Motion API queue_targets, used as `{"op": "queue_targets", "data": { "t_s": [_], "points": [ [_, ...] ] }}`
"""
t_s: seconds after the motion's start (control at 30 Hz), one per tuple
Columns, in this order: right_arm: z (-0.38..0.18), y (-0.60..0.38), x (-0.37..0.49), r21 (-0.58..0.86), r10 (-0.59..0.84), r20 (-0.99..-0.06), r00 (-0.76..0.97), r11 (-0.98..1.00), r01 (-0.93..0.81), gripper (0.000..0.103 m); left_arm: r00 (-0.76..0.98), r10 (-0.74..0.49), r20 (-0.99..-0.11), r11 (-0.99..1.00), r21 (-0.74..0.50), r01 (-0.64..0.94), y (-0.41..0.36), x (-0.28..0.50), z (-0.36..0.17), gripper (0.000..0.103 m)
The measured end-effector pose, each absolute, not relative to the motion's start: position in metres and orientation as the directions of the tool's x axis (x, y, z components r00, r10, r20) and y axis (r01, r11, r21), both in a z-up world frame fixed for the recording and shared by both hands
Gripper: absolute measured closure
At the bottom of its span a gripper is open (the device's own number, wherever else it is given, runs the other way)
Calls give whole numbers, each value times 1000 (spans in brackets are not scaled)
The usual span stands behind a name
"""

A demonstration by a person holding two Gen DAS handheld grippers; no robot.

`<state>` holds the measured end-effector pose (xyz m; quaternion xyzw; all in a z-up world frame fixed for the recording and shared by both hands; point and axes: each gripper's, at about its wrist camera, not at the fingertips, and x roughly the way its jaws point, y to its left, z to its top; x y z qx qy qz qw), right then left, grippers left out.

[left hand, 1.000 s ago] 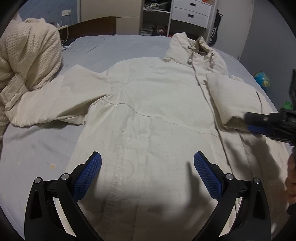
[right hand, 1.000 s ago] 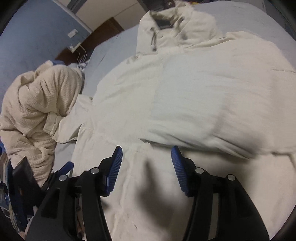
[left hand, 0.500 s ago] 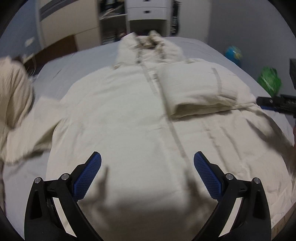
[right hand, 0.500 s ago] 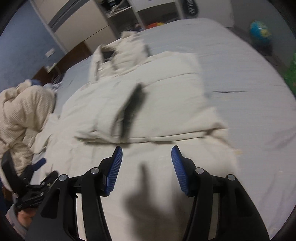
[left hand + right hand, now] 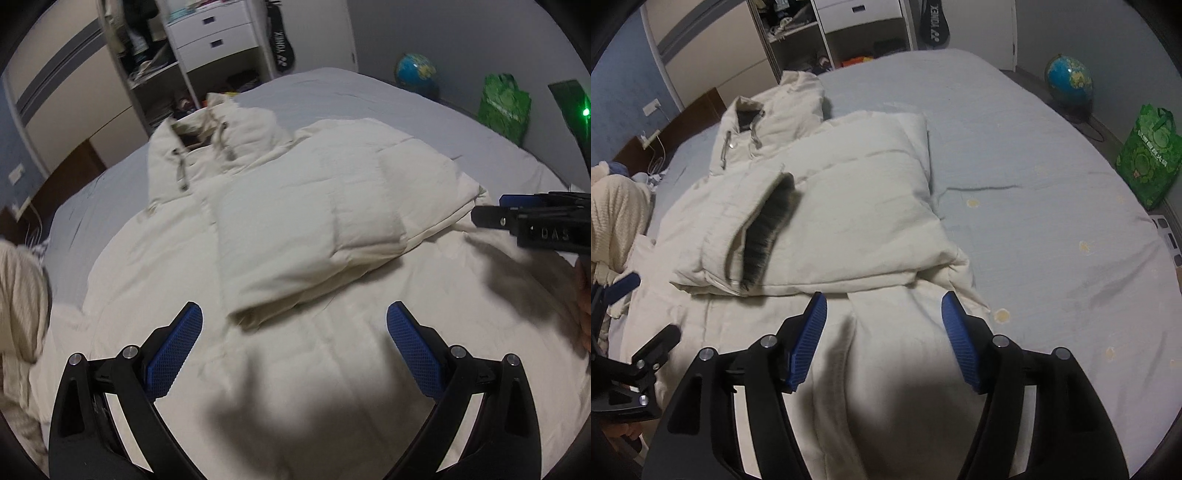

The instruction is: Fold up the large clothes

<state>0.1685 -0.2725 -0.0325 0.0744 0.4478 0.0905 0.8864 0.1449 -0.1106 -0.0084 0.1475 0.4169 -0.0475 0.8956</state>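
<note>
Cream padded hooded jacket [image 5: 849, 206] lies spread on the grey bed sheet [image 5: 1034, 184] ahead of both empty, wide-apart grippers, left gripper [image 5: 291, 347] and right gripper [image 5: 882, 332]; only the right view shows its folded sleeve's dark cuff opening [image 5: 768, 236], while a blue globe [image 5: 1069, 83] and green bag [image 5: 1148, 155] stand beyond.

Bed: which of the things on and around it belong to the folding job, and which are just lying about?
In the job:
cream hooded coat
its folded-in sleeve
left gripper, open
right gripper, open

Lying about:
knitted cream garment
globe
green bag
racket bag
drawers
</note>
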Motion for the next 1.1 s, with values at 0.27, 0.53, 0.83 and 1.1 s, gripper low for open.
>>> {"op": "queue_targets", "data": {
  "t_s": [0.27,0.53,0.83,1.1],
  "points": [
    [-37,-278,170,244,239,-787,569,967,-69,40,622,52,-781,894,313,319,-142,172,-29,25],
    [-39,-274,170,232,237,-789,567,969,-83,40,632,-27,-774,901,255,352,-137,185,-5,84],
    [-39,-271,169,218,230,-790,569,972,-90,40,753,11,-658,980,158,123,-69,180,51,92],
    [-37,-268,165,199,220,-785,580,975,-101,40,725,121,-678,992,61,-109,16,169,50,97]
  ]
}}
